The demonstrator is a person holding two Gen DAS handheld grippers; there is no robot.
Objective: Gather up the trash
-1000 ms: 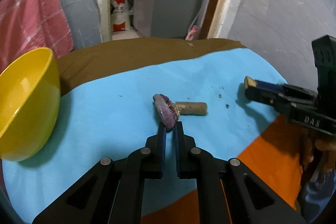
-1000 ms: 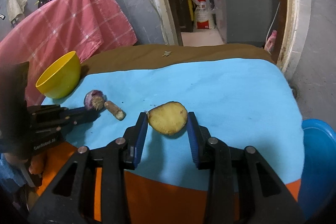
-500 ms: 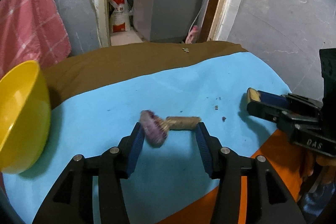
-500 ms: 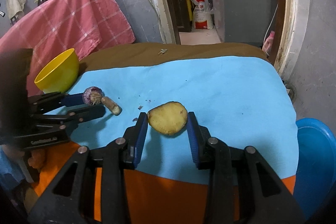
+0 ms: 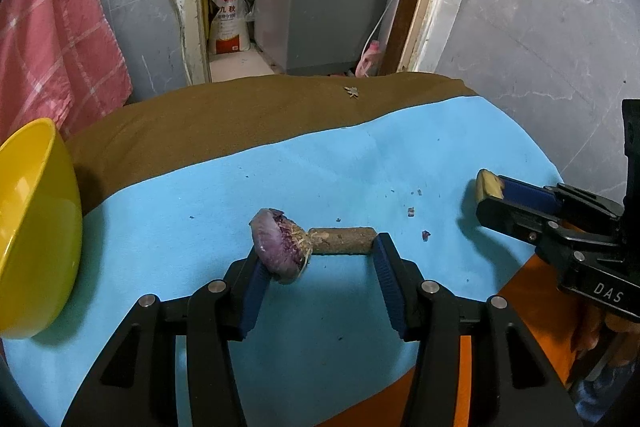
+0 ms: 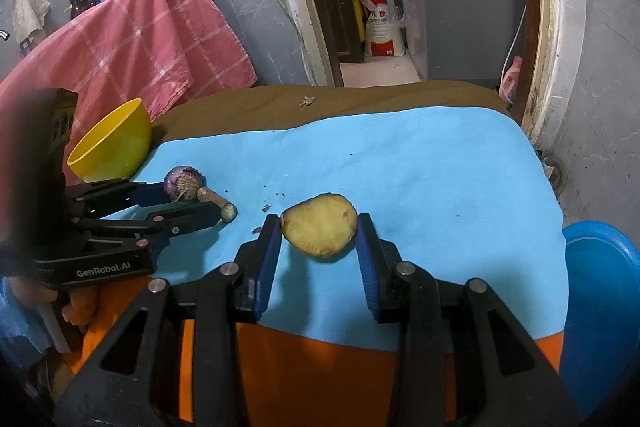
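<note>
on the blue cloth of the worktop [image 6: 400, 163] all trash is uncollected. left gripper [image 5: 318, 261] fingers have just been opening, now released astride the purple onion scrap [image 5: 280, 247] and brown stub [image 5: 342, 239]. right gripper [image 6: 318, 239] fingers are clenched on the potato slice [image 6: 320, 223]. yellow bowl [image 6: 108, 147], far left, looks empty; blue bin [image 6: 600, 287], near right, contents unseen.

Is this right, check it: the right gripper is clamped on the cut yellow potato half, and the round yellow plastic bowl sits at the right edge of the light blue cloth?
Wrong side. The round yellow plastic bowl sits at the left edge of the light blue cloth, as the right wrist view shows. The right gripper is indeed clamped on the cut yellow potato half.
</note>
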